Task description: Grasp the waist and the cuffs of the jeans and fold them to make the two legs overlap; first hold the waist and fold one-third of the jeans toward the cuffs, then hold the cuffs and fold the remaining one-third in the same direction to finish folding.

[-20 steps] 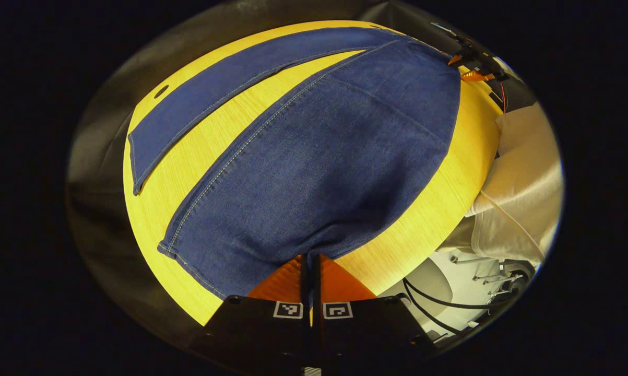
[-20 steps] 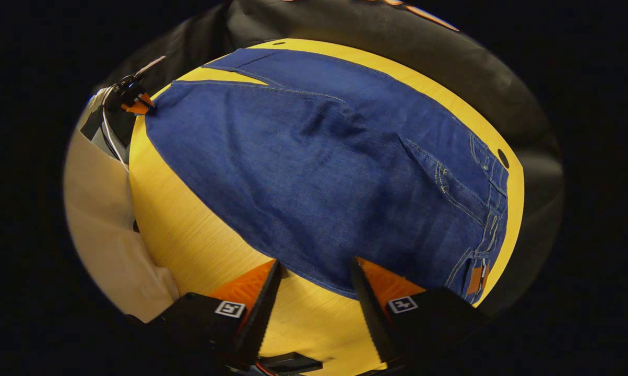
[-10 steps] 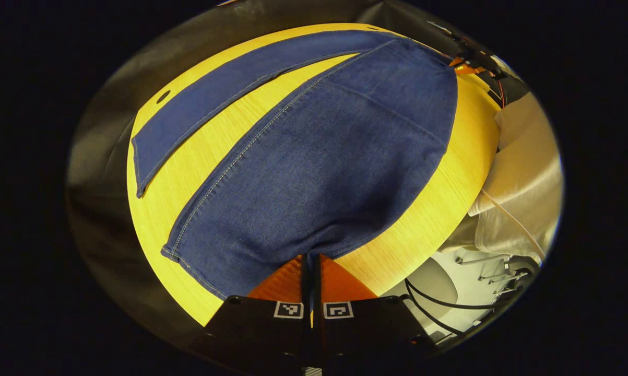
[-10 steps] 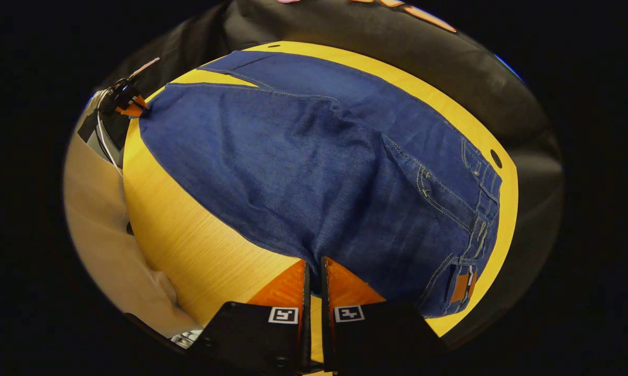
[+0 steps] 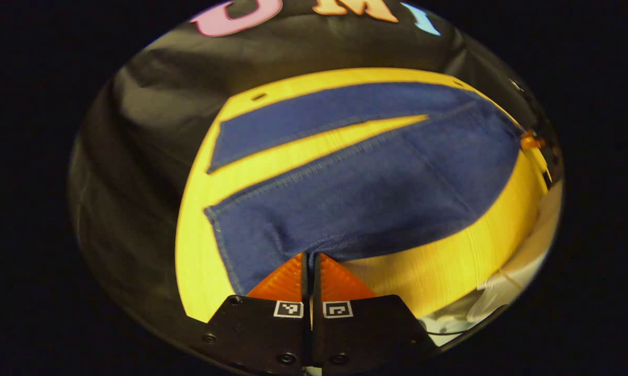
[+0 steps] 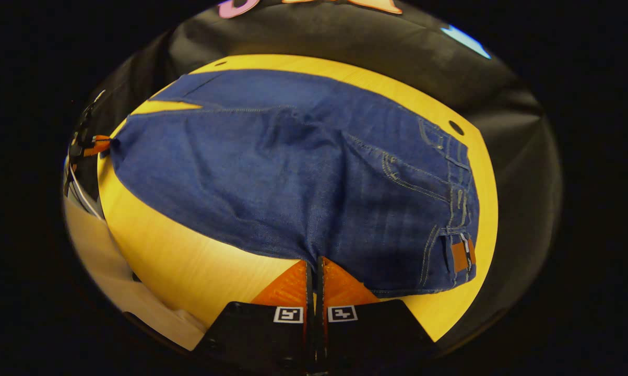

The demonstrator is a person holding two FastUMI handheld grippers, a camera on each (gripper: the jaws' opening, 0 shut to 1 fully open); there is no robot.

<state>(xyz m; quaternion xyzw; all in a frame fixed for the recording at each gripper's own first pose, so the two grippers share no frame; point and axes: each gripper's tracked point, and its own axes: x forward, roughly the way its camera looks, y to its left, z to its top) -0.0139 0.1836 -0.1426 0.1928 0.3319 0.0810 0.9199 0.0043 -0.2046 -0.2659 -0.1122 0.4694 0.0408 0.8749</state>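
jeans (image 6: 303,183) flat on counter (image 6: 199,261), legs apart | left gripper (image 5: 310,258) fingers closed on near cuff edge | right gripper (image 6: 314,263) fingers closed on near hem beside waist | risk: thin pinch may slip when lifting, leg falls askew

Left gripper (image 5: 310,257): fingers pressed together, only a thin slit between them, pinching the near edge of the jeans (image 5: 355,193) close to a cuff. Right gripper (image 6: 314,261): fingers likewise drawn together, clamped on the near edge of the jeans toward the waist end. In the right gripper view the left gripper appears far off at the left, at the fabric's far corner; in the left gripper view the right gripper sits at the far right, blurred.
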